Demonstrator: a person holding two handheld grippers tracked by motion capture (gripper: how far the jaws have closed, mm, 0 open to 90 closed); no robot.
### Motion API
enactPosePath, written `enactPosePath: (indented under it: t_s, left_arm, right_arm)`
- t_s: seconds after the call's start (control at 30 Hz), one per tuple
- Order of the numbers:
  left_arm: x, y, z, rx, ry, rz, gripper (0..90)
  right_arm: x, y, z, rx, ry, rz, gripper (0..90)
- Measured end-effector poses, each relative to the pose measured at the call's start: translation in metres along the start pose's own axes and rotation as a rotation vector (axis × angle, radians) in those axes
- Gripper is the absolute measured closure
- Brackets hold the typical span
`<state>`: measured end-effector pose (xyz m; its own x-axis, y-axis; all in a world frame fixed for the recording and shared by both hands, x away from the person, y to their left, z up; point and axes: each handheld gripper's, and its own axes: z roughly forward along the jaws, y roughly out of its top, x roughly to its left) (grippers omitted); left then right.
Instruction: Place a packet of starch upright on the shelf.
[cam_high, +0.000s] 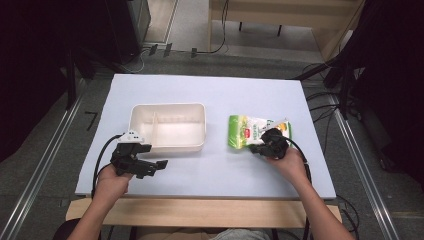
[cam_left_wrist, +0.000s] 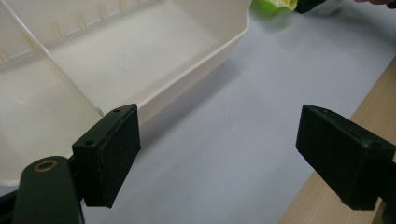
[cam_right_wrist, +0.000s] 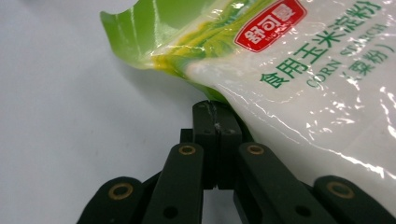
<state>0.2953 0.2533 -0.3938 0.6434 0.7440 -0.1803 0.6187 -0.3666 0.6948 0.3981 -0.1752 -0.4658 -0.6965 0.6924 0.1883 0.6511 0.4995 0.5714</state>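
Observation:
A green and white bag of corn starch lies on the white table top, right of centre. My right gripper sits at the bag's near edge, and in the right gripper view its jaws are pressed together on the edge of the bag, which looms over them. A cream divided tray stands left of centre, with nothing visible in it. My left gripper hovers just in front of the tray's near left corner. In the left gripper view it stands wide open beside the tray wall, holding nothing.
The white table top ends in a wooden front edge near the person's forearms. Cables trail from both grippers. Dark stands and floor cables flank the table on both sides.

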Motion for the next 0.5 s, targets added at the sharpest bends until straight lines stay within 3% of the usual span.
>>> enactPosePath:
  t_s: [0.13, 0.3, 0.43, 0.5]
  left_arm:
    - [0.000, 0.000, 0.000, 0.003, 0.000, 0.003, 14.7]
    - [0.000, -0.001, -0.001, -0.006, 0.004, -0.007, 14.7]
    - [0.000, -0.001, -0.001, 0.003, 0.002, -0.007, 14.7]
    - [-0.001, -0.001, -0.002, -0.008, 0.003, 0.003, 14.7]
  right_arm:
    - [-0.008, 0.006, 0.005, -0.014, 0.044, 0.049, 90.0]
    - [-0.004, 0.009, 0.001, -0.005, 0.031, 0.034, 90.0]
    - [0.000, 0.020, -0.022, -0.102, 0.009, 0.026, 90.0]
    - [0.000, 0.023, -0.027, -0.124, -0.008, 0.018, 90.0]
